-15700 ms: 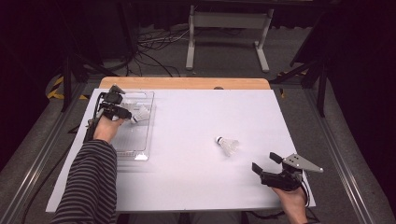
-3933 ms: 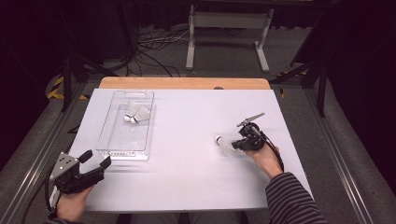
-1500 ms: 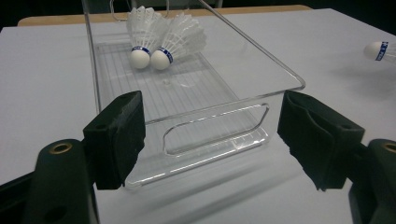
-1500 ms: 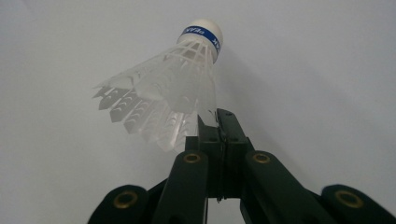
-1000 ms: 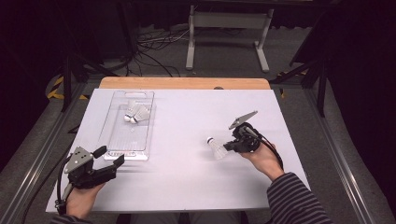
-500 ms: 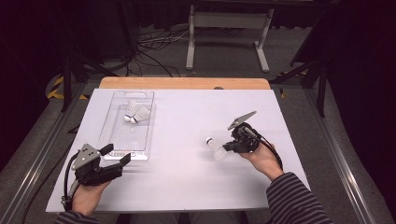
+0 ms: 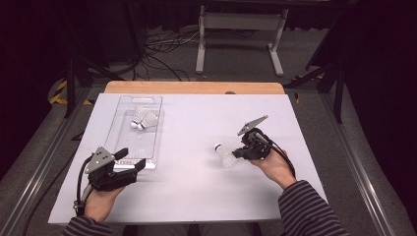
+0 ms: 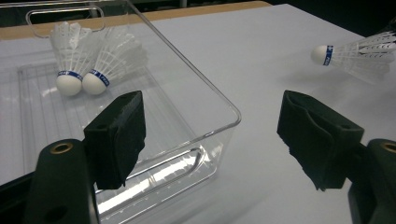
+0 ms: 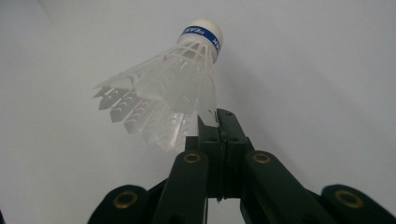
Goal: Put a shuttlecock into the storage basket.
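Third shuttlecock's picked up

Our right gripper [image 7: 235,154] has its fingers pinching the shuttlecock [image 7: 225,155] skirt just over the surface [image 7: 196,196]; left gripper [image 7: 132,164] (fingers wide) has slid up to the clear tray [image 7: 123,115], likely steadying it.

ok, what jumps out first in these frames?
The white plastic shuttlecock with the blue-banded cork, pinched by its skirt edge in the shut right gripper at the table's right. Next, the clear plastic bin at the left, two more white shuttlecocks inside, with the open left gripper at its near end.
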### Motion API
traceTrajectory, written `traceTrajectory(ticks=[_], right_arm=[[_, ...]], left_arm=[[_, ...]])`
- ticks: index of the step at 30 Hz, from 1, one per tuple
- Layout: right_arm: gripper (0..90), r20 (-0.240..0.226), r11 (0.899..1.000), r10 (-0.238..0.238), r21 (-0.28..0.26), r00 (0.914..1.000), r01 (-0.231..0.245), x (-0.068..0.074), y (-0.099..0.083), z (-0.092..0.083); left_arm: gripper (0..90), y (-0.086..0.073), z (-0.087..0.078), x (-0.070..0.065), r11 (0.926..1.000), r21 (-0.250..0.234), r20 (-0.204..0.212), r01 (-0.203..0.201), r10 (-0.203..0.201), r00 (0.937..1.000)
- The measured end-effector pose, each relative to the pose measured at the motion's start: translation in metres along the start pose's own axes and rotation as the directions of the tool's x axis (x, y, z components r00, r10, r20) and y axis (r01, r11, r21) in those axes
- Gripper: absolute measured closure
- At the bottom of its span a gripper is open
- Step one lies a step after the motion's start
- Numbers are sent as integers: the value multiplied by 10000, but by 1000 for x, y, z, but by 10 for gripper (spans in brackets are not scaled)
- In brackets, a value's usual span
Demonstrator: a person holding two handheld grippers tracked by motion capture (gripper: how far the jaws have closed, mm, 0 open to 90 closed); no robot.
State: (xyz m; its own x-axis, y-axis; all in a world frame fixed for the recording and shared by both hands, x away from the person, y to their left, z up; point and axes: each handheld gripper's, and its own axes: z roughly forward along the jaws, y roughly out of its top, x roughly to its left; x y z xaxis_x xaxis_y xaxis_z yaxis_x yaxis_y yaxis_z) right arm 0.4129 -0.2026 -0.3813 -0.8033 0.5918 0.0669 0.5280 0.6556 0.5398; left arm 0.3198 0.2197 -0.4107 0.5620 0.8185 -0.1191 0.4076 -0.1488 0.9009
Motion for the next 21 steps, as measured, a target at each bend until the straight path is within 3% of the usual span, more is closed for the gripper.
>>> traceTrajectory(ticks=[21], right_arm=[[899,-138,9997,-238,-29,9996,238,5,9,-1]], left_arm=[[249,23,26,-21,9993,-74,800,-362,367,9961]])
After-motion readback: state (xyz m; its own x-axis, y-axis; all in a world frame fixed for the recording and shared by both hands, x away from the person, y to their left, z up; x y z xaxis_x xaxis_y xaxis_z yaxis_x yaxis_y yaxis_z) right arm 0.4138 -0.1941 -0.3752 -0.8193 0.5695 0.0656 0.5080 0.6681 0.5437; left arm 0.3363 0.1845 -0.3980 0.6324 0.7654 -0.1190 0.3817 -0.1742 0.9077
